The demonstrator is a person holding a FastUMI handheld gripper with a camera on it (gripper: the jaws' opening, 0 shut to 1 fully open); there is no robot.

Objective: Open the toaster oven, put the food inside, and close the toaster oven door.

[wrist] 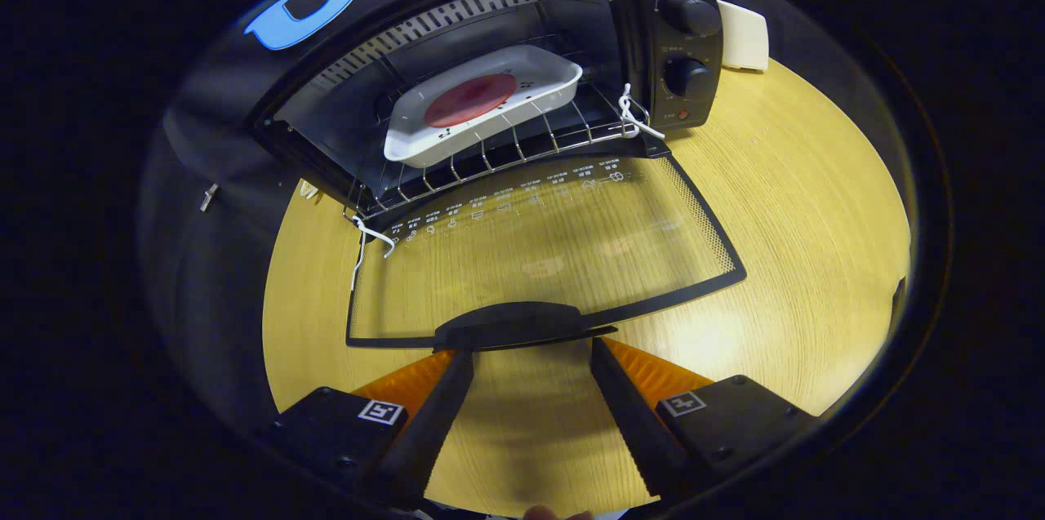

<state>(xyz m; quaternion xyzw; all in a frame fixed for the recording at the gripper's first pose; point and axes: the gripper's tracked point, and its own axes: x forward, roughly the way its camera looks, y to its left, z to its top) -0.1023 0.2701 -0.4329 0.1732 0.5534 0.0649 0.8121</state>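
Below, the claw (531,350) gapes wide at the lowered toaster oven door's handle (514,322); white tray (555,87) on the rack (498,153).

The oven (490,87) stood open in the upper centre, its glass door (555,259) folded flat onto the table (800,202). A white tray (482,105) with a red disc (471,100) sat on the rack (522,148). At bottom centre the gripper (529,350) gaped, fingertips meeting the door handle (514,324).

A round, pale wooden worktop (800,202) fills the booth floor area. At its far side, a white boxy object (744,36) rests against the black cloth wall (196,177).
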